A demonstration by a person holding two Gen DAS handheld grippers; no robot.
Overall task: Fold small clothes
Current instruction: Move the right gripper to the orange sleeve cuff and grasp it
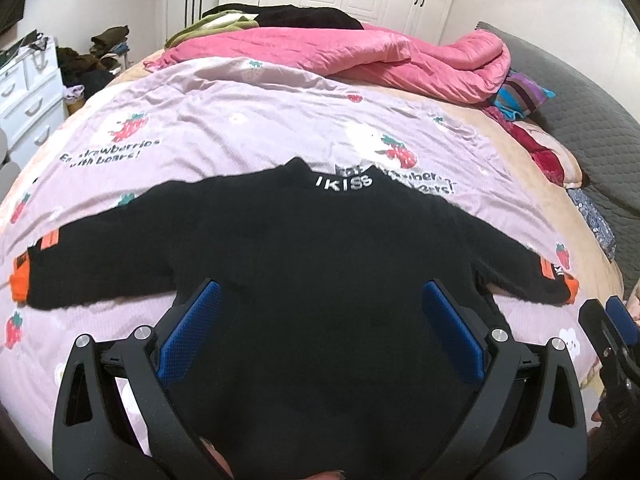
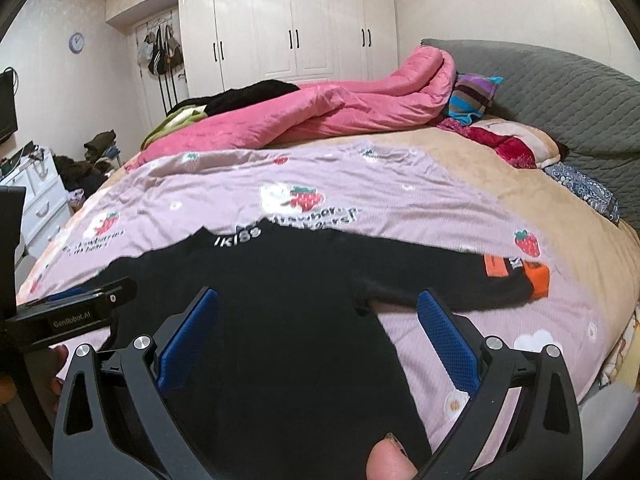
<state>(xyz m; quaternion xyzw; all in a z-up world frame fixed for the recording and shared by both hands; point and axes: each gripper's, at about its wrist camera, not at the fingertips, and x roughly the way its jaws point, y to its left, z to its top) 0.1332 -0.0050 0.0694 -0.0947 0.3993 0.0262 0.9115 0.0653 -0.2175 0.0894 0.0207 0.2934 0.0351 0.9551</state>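
A small black sweater (image 1: pixel 320 264) with "IKISS" on the collar lies flat on the pink strawberry bedsheet (image 1: pixel 224 120), both sleeves spread out, orange cuffs at the ends (image 1: pixel 19 280). My left gripper (image 1: pixel 320 316) is open, hovering over the sweater's lower body. My right gripper (image 2: pixel 318 320) is open over the sweater's (image 2: pixel 280 300) right side, near the armpit of the right sleeve (image 2: pixel 460 276). The right gripper also shows at the right edge of the left wrist view (image 1: pixel 612 332), and the left gripper at the left edge of the right wrist view (image 2: pixel 76 308).
A crumpled pink quilt (image 1: pixel 360 56) and dark clothes lie at the bed's far side. Striped and red pillows (image 2: pixel 476 96) rest by the grey headboard (image 2: pixel 560 92). White drawers (image 1: pixel 28 96) stand left of the bed, wardrobes (image 2: pixel 288 24) behind.
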